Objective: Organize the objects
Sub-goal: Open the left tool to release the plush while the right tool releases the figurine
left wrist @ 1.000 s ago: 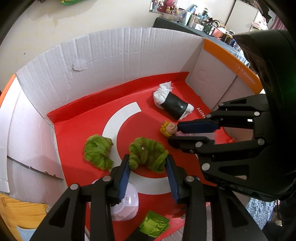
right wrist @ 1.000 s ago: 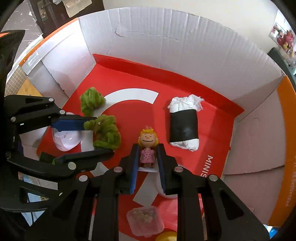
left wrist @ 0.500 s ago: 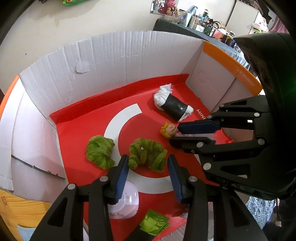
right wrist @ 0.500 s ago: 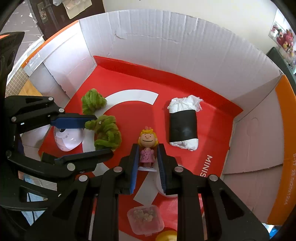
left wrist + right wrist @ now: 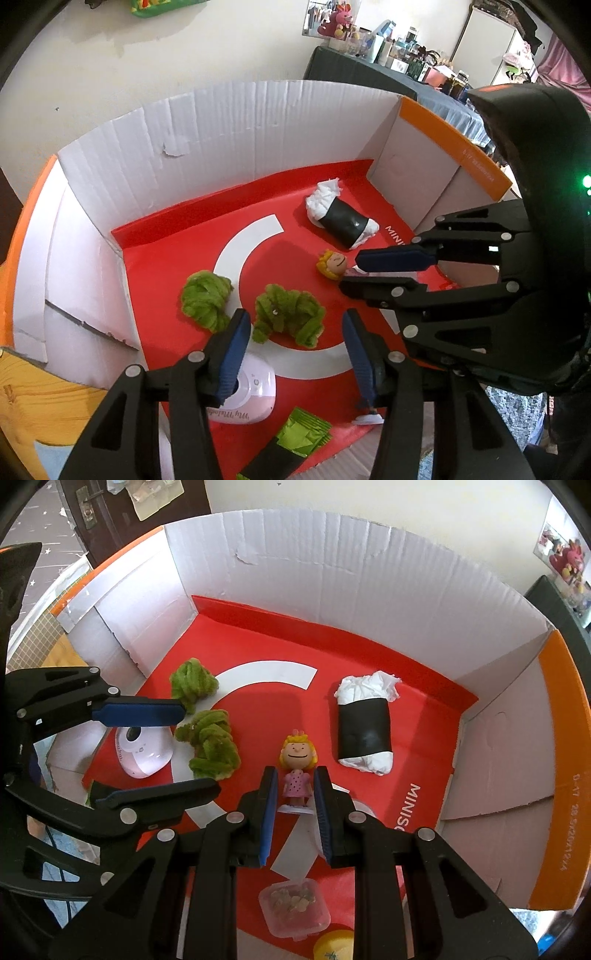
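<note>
- Figurine (image 5: 297, 771) sits clamped in the right gripper (image 5: 294, 775); lower it upright at six o'clock.
- Left gripper (image 5: 291, 334), jaws just opening, probably clear of the green yarn bundle (image 5: 288, 314); lift straight.

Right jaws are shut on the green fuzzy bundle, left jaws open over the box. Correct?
Not quite. The right gripper is shut on the blonde figurine in the pink dress, not a green fuzzy bundle; the right wrist view shows it. The left gripper is indeed open over the box.
</note>
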A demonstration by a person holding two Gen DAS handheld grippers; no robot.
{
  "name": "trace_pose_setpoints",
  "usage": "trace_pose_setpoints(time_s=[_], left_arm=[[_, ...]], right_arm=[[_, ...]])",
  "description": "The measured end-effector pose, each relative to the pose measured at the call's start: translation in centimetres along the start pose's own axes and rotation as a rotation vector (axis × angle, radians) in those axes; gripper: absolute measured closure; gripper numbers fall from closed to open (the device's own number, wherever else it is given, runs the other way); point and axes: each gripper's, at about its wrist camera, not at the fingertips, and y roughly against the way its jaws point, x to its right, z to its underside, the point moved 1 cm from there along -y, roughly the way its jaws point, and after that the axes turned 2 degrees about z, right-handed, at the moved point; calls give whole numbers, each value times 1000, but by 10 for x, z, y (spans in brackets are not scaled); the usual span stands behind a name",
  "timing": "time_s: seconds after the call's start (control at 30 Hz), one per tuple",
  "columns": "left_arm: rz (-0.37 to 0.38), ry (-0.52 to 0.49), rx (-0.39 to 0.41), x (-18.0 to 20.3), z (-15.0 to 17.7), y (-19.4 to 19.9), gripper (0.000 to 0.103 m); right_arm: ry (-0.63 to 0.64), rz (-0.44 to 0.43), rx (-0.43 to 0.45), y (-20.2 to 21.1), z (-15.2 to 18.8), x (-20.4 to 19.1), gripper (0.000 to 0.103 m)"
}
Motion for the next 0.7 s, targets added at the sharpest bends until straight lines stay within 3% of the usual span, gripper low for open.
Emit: trace_pose_setpoints(time_s=[0.33, 0.7], left_arm=[[0, 8, 33, 10, 22, 29, 48], [-50, 68, 167, 10, 49, 97, 42]], right_arm=[[-9, 10, 22, 26, 24, 18, 83], [-56, 48, 101, 74, 62, 39, 83]])
